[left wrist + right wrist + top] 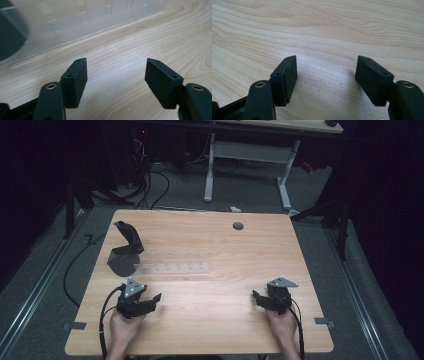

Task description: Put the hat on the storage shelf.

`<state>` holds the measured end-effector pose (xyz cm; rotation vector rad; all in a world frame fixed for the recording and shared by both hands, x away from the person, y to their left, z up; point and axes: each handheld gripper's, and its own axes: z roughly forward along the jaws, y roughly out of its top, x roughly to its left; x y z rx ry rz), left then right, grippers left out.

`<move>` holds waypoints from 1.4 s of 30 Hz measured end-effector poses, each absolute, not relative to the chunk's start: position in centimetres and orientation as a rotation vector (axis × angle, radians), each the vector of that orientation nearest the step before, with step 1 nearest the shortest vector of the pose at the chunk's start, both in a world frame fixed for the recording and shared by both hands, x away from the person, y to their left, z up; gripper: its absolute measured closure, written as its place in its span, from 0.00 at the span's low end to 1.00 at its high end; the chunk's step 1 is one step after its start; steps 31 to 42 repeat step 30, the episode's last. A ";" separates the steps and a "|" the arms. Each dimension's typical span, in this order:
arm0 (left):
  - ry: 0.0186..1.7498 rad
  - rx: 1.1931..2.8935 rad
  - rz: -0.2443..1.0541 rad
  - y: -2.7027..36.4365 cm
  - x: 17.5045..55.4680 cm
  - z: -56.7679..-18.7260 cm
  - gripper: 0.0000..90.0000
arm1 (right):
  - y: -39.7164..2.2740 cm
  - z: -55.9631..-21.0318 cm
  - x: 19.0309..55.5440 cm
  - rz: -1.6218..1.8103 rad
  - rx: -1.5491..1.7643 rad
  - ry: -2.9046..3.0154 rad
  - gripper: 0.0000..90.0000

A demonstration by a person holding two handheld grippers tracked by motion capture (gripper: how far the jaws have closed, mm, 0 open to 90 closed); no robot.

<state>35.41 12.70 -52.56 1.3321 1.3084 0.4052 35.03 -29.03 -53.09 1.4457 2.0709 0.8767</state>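
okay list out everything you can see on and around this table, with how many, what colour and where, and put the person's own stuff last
table: one, light wood, centre of the high view
clear rack: one, transparent plastic, left-centre of the table, past the left gripper
black stand: one, black with a grey base, at the rack's left end
cable hole: one, dark round, far edge of the table, right of centre
second desk: one, white legs, on the floor beyond the table
floor cables: several, black, on the grey floor at far left
left gripper: one, black, near left of the table, jaws open and holding nothing
right gripper: one, black, near right of the table, jaws open and holding nothing
hands: two, at the near edge, one on each gripper
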 end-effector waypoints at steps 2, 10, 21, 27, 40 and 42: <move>1.301 1.340 0.398 12.0 35.5 -52.8 0.39 | -29.0 -53.1 35.0 0.877 1.447 2.071 0.38; 1.305 1.353 0.377 10.3 36.3 -53.8 0.39 | -29.1 -53.1 35.0 0.877 1.444 2.072 0.38; 1.322 1.414 0.427 8.7 37.3 -54.6 0.36 | -29.0 -53.1 35.0 0.877 1.443 2.072 0.38; 1.323 1.413 0.428 8.6 37.3 -54.6 0.35 | -29.0 -53.1 35.0 0.875 1.443 2.073 0.38; 1.324 1.413 0.424 8.6 37.3 -54.6 0.34 | -29.0 -53.1 35.0 0.875 1.440 2.073 0.38; 1.324 1.413 0.424 8.6 37.3 -54.6 0.34 | -29.0 -53.1 35.0 0.875 1.440 2.073 0.38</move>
